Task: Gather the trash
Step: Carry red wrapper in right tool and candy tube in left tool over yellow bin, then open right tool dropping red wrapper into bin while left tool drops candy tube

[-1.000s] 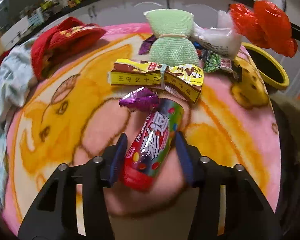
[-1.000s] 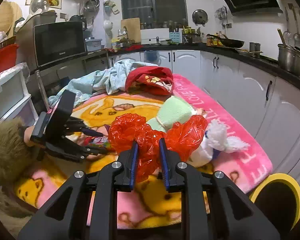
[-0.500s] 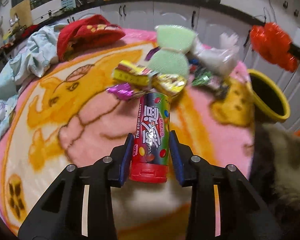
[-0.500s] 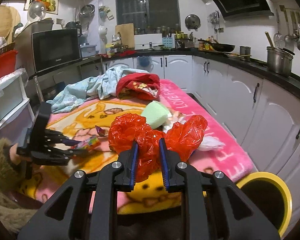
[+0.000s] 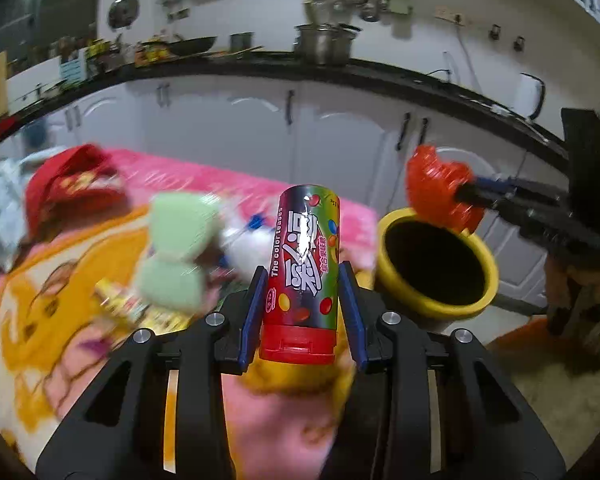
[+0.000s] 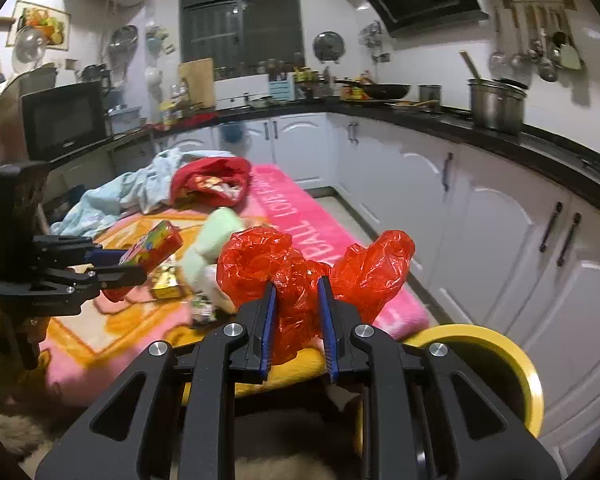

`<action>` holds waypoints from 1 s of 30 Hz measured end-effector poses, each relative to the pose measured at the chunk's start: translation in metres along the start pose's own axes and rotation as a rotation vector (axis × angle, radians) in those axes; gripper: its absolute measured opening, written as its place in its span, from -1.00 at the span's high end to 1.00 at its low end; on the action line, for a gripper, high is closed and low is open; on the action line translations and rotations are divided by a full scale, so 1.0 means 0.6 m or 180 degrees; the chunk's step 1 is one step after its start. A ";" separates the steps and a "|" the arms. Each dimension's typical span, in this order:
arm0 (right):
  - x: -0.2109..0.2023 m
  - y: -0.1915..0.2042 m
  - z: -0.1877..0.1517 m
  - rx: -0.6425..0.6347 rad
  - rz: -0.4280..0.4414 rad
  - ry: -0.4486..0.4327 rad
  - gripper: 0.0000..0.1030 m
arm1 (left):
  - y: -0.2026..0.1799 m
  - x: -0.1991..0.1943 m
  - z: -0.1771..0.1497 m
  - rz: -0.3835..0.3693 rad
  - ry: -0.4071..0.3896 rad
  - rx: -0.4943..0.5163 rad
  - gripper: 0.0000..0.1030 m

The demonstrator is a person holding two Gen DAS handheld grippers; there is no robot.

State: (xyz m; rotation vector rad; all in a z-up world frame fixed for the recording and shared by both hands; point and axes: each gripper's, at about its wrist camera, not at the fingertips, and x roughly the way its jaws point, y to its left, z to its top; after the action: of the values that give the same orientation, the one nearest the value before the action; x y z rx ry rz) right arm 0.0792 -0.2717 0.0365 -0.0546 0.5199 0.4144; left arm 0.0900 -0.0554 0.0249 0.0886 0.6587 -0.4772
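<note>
Left, the left gripper point(image 5: 302, 304): its blue-padded fingers point(image 5: 253, 307) pinch a candy tube point(image 5: 304, 268) by its lower half, one pad on each side. The tube stands nearly upright between them, red cap at the bottom, and is lifted clear of the pink and orange blanket point(image 5: 72, 320) below. Ahead and to the right of these fingers stands a yellow bin point(image 5: 434, 304) with a dark, open mouth. To their left, blurred, lie a green sponge point(image 5: 176, 252), a yellow wrapper point(image 5: 124, 300) and a red cloth point(image 5: 72, 184) on the blanket.

Right, the right gripper point(image 6: 298, 320): its fingers point(image 6: 266, 322) are pressed onto a crumpled red plastic bag point(image 6: 300, 264), which bulges out on both sides of them and above their tips. In the left wrist view the same bag point(image 5: 440, 192) hangs just over the far rim of the bin, held from the right. In the right wrist view the bin's yellow rim point(image 6: 512, 356) lies just below and to the right of the fingers. To their left the left gripper point(image 6: 116, 264) is seen from the side with the candy tube point(image 6: 154, 246) tilted in its grip, above the blanket point(image 6: 320, 236). Beyond the bag lie the sponge point(image 6: 216, 236), the red cloth point(image 6: 212, 180) and a pale blue cloth point(image 6: 112, 200).
</note>
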 end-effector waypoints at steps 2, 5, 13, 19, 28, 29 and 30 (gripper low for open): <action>-0.004 -0.018 -0.003 0.0038 -0.0068 -0.0006 0.63 | -0.019 0.018 0.016 -0.0079 -0.0028 0.0019 0.45; -0.014 -0.051 -0.014 0.0096 -0.0209 0.0012 0.63 | -0.054 0.049 0.040 -0.0222 -0.0065 0.0028 0.45; -0.040 -0.148 -0.049 0.0429 -0.0466 0.0071 0.63 | -0.130 0.130 0.088 -0.0583 -0.0037 0.0066 0.45; -0.034 -0.197 -0.096 0.0325 -0.0628 0.0367 0.62 | -0.167 0.204 0.104 -0.0764 0.0096 0.0058 0.45; -0.009 -0.233 -0.170 0.0335 -0.0528 0.0782 0.62 | -0.227 0.308 0.090 -0.0981 0.0380 0.0078 0.45; -0.007 -0.235 -0.174 0.0335 -0.0523 0.0811 0.62 | -0.232 0.314 0.089 -0.0986 0.0401 0.0083 0.45; -0.002 -0.237 -0.181 0.0343 -0.0511 0.0855 0.62 | -0.237 0.324 0.087 -0.0996 0.0437 0.0091 0.45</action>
State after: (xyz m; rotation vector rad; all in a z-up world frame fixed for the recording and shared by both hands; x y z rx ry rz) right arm 0.0836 -0.4194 -0.0650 -0.0479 0.7959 0.2219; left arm 0.1889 -0.2712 -0.0421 0.0452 0.8051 -0.7870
